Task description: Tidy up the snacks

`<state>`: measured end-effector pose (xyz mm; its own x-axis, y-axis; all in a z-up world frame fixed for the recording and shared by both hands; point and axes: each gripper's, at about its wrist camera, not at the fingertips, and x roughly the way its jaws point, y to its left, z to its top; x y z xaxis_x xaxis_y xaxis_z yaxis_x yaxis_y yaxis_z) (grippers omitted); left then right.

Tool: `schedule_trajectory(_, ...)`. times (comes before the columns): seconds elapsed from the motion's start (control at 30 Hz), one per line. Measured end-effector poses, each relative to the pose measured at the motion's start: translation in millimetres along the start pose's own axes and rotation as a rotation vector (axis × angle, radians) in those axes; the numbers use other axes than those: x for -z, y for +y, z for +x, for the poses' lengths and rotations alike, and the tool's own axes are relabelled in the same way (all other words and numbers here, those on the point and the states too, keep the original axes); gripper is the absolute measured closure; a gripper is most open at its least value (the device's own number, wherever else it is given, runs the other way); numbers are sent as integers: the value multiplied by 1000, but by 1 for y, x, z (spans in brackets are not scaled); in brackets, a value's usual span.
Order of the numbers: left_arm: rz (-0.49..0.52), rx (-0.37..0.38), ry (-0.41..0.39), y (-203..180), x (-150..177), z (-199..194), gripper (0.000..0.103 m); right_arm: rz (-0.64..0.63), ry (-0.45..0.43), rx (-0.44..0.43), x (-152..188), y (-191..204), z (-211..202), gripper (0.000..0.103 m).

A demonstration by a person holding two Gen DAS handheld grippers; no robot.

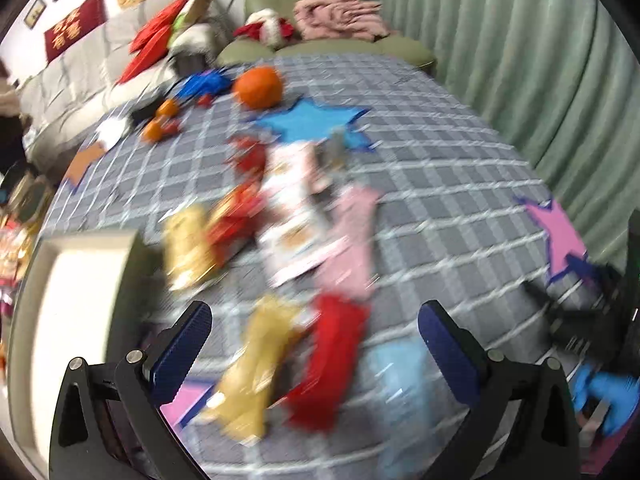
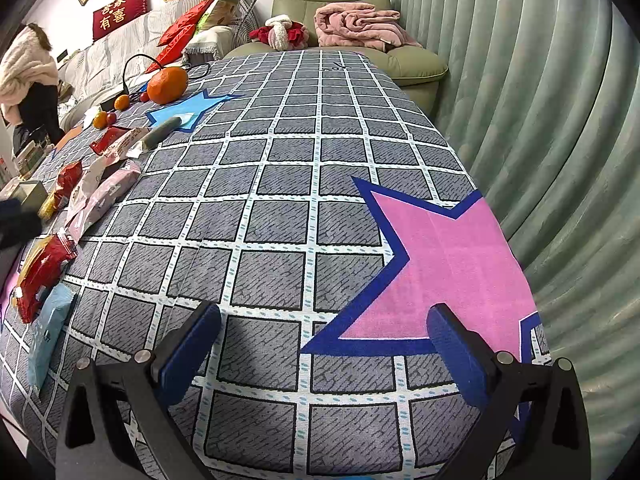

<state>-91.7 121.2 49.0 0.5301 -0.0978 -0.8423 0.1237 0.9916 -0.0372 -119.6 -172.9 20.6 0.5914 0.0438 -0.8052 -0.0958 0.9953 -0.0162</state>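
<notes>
The left wrist view is motion-blurred. My left gripper (image 1: 316, 332) is open and empty above a yellow snack packet (image 1: 256, 376), a red packet (image 1: 332, 360) and a light blue packet (image 1: 404, 400). Further on lie a pink packet (image 1: 352, 236), a white-pink packet (image 1: 292, 208), another red packet (image 1: 236, 220) and a gold packet (image 1: 188, 244). A white tray (image 1: 80, 280) stands at the left. My right gripper (image 2: 324, 328) is open and empty over the bare cloth by a pink star (image 2: 448, 264). The snacks show at that view's left: red (image 2: 44, 268), light blue (image 2: 48, 332), pink (image 2: 108, 192).
A big orange (image 1: 258, 86) and small oranges (image 1: 160, 120) sit at the far end on the grey checked tablecloth (image 2: 280, 184), near a blue star (image 1: 308, 120). A green armchair (image 2: 332, 12) with a pink blanket stands behind. A green curtain (image 2: 540, 80) runs along the right edge.
</notes>
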Motion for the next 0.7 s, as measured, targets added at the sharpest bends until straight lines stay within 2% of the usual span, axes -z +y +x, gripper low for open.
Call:
schedule_trajectory(0.17,-70,13,43,33,28,4,0,0,11,4,5,-6,-7,0)
schedule_trajectory(0.27,-63,-3,54,38,35,7,0,68,125,45,-5,-1,-11,0)
schedule_trajectory(0.3,-60,-12,56,39,35,9,0,89,148,12,-8,8,-14,0)
schedule_trajectory(0.37,-57,-12,59,41,36,13,0,87,145,-141,-12,38,-26,0)
schedule_trajectory(0.43,-66,-12,61,44,36,16,0,3,123,-206,-11,75,-37,0)
schedule_trajectory(0.5,-80,-1,57,49,36,16,0,-143,91,-182,1,118,-36,0)
schedule_trajectory(0.57,-95,-2,55,56,35,18,0,-252,119,-154,12,151,-23,0)
schedule_trajectory(0.63,-104,-17,61,62,35,21,0,-288,161,-148,15,165,-14,0)
schedule_trajectory(0.7,-88,-49,67,61,33,25,0,-320,147,-97,13,174,-2,0)
